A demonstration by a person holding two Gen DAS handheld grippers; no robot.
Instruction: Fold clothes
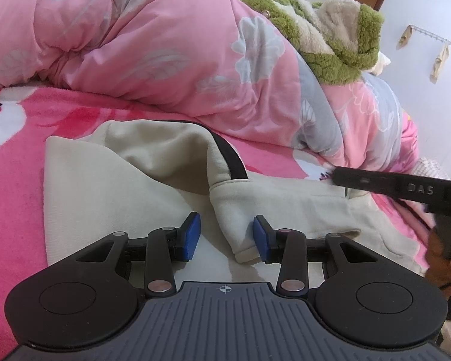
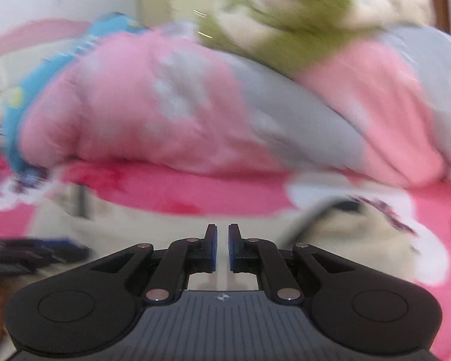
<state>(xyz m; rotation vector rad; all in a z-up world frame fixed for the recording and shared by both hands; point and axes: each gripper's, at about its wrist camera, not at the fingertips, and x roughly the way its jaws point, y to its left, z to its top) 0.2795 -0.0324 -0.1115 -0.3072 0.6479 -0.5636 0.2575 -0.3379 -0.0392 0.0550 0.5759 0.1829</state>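
Note:
A cream garment [image 1: 111, 186] with black trim at its neck lies spread on the pink bed cover [image 1: 15, 210]. One cream sleeve runs toward me, and its cuff [image 1: 243, 249] lies between the blue pads of my left gripper [image 1: 227, 234]. The cuff rests against the right pad, with a gap to the left pad. My right gripper [image 1: 336, 177] reaches in from the right, held by a hand [image 1: 445, 258], above the garment's right part. In the blurred right wrist view my right gripper [image 2: 222, 246] is all but shut, with nothing between its pads, above the cream garment [image 2: 351, 231].
A bulky pink and grey flowered quilt [image 1: 180, 48] is heaped across the back of the bed. A green and cream fleece [image 1: 339, 45] lies on top of it. A white wall with hooks [image 1: 436, 45] stands at the far right.

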